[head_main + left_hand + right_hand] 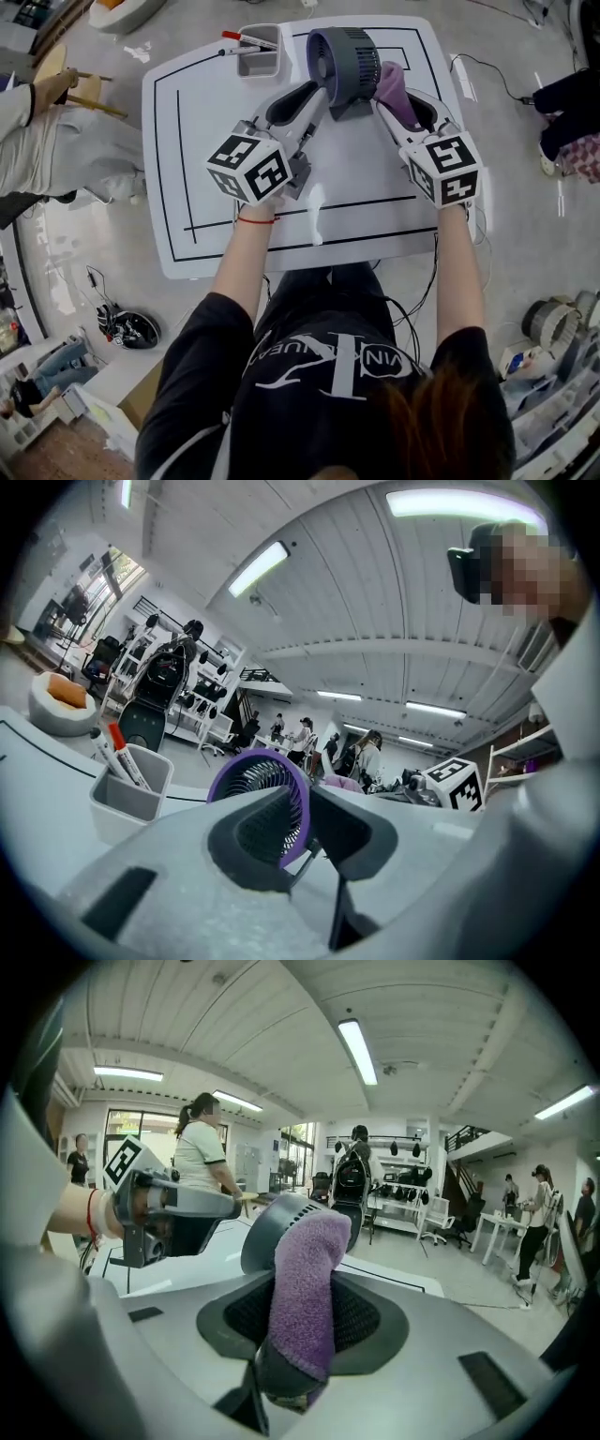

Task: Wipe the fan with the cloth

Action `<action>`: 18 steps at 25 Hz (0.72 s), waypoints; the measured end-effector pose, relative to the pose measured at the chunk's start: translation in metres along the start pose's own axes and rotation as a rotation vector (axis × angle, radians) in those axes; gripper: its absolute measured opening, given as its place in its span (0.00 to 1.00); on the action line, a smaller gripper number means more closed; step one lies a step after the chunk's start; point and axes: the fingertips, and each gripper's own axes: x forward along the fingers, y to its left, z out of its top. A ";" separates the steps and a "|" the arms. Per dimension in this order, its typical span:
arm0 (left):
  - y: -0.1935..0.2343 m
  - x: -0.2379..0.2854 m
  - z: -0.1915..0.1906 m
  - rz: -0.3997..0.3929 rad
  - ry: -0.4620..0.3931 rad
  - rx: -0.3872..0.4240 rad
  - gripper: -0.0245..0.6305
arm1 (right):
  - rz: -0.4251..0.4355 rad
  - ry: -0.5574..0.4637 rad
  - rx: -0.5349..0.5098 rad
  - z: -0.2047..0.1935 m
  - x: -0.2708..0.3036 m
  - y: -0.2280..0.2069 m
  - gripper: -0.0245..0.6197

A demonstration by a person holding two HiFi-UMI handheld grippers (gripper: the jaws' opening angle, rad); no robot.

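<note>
On the white table with black border lines, the small grey round fan with a purple front ring sits toward the twelve o'clock edge. At the fan's nine o'clock stands a grey rectangular plastic cup. The cup holds two white marker pens, one of them red-capped, leaning out over its rim toward nine o'clock. The left gripper comes in from seven o'clock, its jaws drawn narrow and clamped on the fan's purple-ringed edge. The right gripper pinches a folded purple terry cloth, which lies against the fan's housing at three o'clock.
</note>
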 end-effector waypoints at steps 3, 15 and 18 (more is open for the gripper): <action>0.001 -0.013 0.003 0.027 -0.010 0.007 0.10 | 0.000 -0.024 0.045 0.003 -0.008 0.003 0.27; 0.007 -0.071 0.026 0.157 -0.041 0.122 0.05 | 0.025 -0.131 0.143 0.031 -0.042 0.030 0.27; 0.001 -0.083 0.031 0.175 -0.035 0.171 0.05 | 0.033 -0.154 0.152 0.039 -0.050 0.039 0.27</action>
